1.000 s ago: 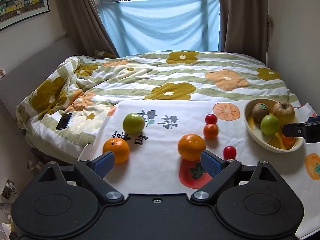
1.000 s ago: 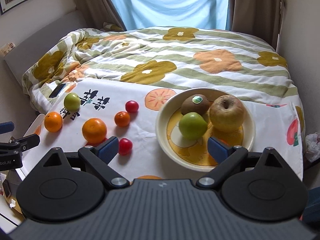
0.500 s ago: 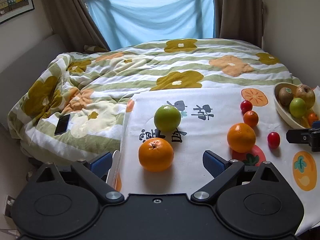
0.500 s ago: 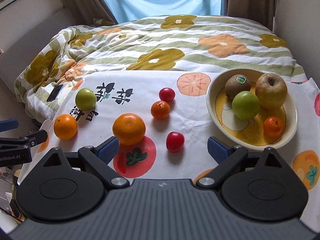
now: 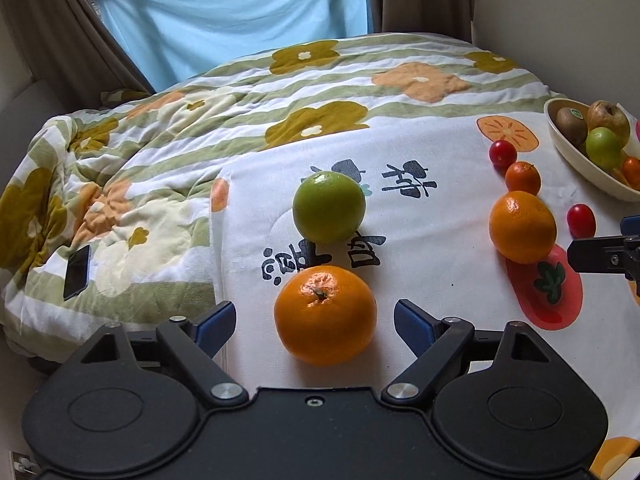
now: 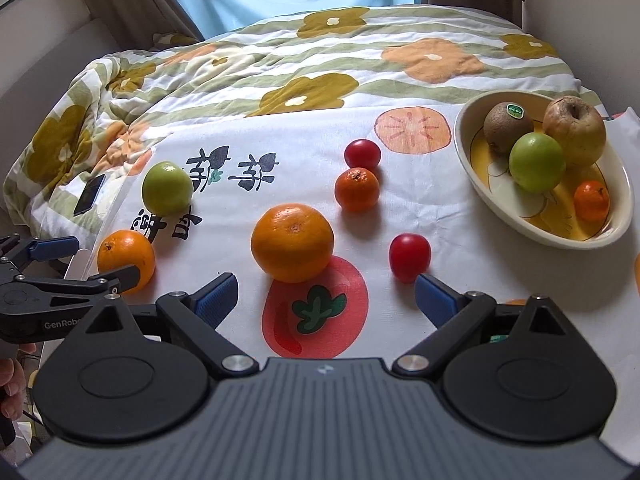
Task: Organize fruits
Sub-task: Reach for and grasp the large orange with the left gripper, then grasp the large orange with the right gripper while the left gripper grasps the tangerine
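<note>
My left gripper is open, its jaws on either side of an orange at the left edge of the white printed cloth. A green apple lies just beyond it. My right gripper is open and empty, just short of a larger orange, with a red cherry tomato by its right finger. A small tangerine and another tomato lie farther back. The cream bowl at the right holds a kiwi, a brown apple, a green apple and a tangerine.
The cloth lies on a bed with a floral quilt. A dark phone rests on the quilt at the left. The cloth's left edge drops off beside my left gripper. Walls stand close on the right, and curtains hang behind the bed.
My left gripper has moved left and forward until its jaws flank the left orange. My right gripper has drawn back and left from the bowl to face the larger orange.
</note>
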